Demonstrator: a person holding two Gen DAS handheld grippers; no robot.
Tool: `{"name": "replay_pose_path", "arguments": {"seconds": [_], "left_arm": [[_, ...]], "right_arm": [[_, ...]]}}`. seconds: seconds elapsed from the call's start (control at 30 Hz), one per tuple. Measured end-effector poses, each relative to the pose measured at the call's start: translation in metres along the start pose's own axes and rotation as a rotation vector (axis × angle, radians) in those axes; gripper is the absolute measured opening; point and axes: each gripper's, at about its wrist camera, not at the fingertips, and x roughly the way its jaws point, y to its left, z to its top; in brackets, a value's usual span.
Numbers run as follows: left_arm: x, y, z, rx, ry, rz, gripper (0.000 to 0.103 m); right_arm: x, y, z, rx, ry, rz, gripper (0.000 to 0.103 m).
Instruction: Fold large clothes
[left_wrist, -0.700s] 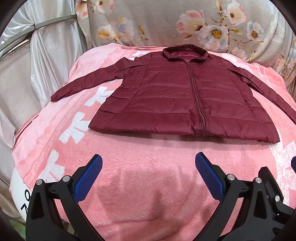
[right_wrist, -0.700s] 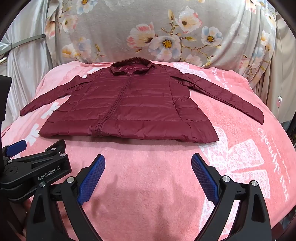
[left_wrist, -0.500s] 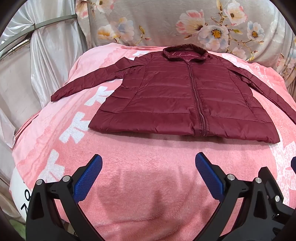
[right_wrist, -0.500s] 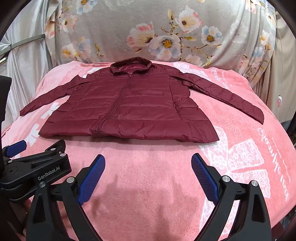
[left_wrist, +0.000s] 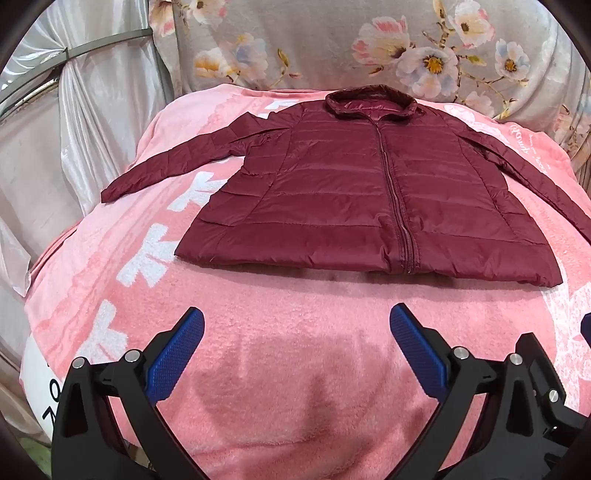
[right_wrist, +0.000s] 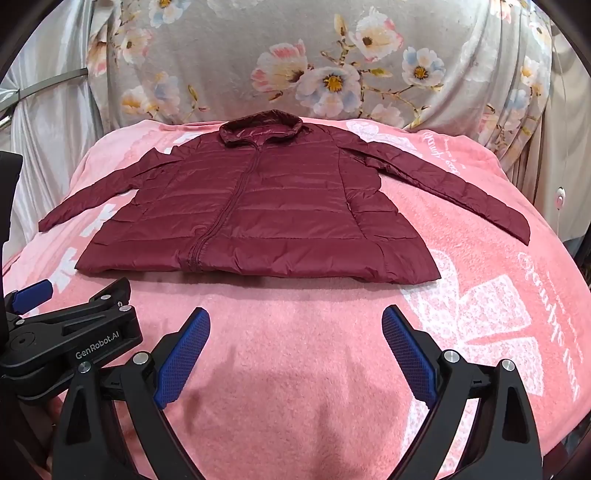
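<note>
1. Nothing has moved since the earlier frames: I see the jacket, the blanket and both grippers in the same places as before.
2. My left gripper (left_wrist: 297, 328) hangs over bare pink blanket (left_wrist: 280, 302) with its jaws spread wide; nothing sits between the blue pads (left_wrist: 177, 358).
3. My right gripper (right_wrist: 295, 330) is likewise spread wide over the blanket, empty, its blue pads (right_wrist: 406, 358) well apart.
4. In the right wrist view I see the left gripper's black body to the left of the right one, lettered "GenRobot.AI".
5. The maroon quilted puffer jacket (left_wrist: 354, 192) lies flat on the blanket, front up, zipped, beyond both grippers and touching neither.
6. Its collar (left_wrist: 369, 101) points away from me, towards the floral cloth (left_wrist: 406, 48) draped behind; its hem (right_wrist: 258, 264) is the edge nearest the grippers.
7. Both sleeves are spread outward and slanting down: the left sleeve (left_wrist: 170, 166) reaches towards the blanket's left edge, the right sleeve (right_wrist: 458, 188) runs out to the right, its cuff lying on the pink.
8. The blanket carries white bow patterns (right_wrist: 484, 314) and white script near its right side.
9. Pale shiny curtain fabric (left_wrist: 92, 110) hangs at the left, with a grey metal bar across it.
</note>
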Motion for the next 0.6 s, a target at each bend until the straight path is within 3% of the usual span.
{"name": "replay_pose_path", "arguments": {"seconds": [0.33, 0.47, 0.6], "left_arm": [[0.02, -0.006, 0.014, 0.011, 0.028, -0.029, 0.098], [0.035, 0.005, 0.034, -0.022, 0.013, -0.037, 0.098], [0.054, 0.018, 0.057, -0.054, 0.004, -0.055, 0.098]], "right_arm": [[0.022, -0.011, 0.008, -0.001, 0.003, 0.038, 0.092], [0.043, -0.059, 0.03, 0.069, -0.011, -0.059, 0.092], [0.074, -0.142, 0.055, 0.242, 0.019, -0.146, 0.092]]}}
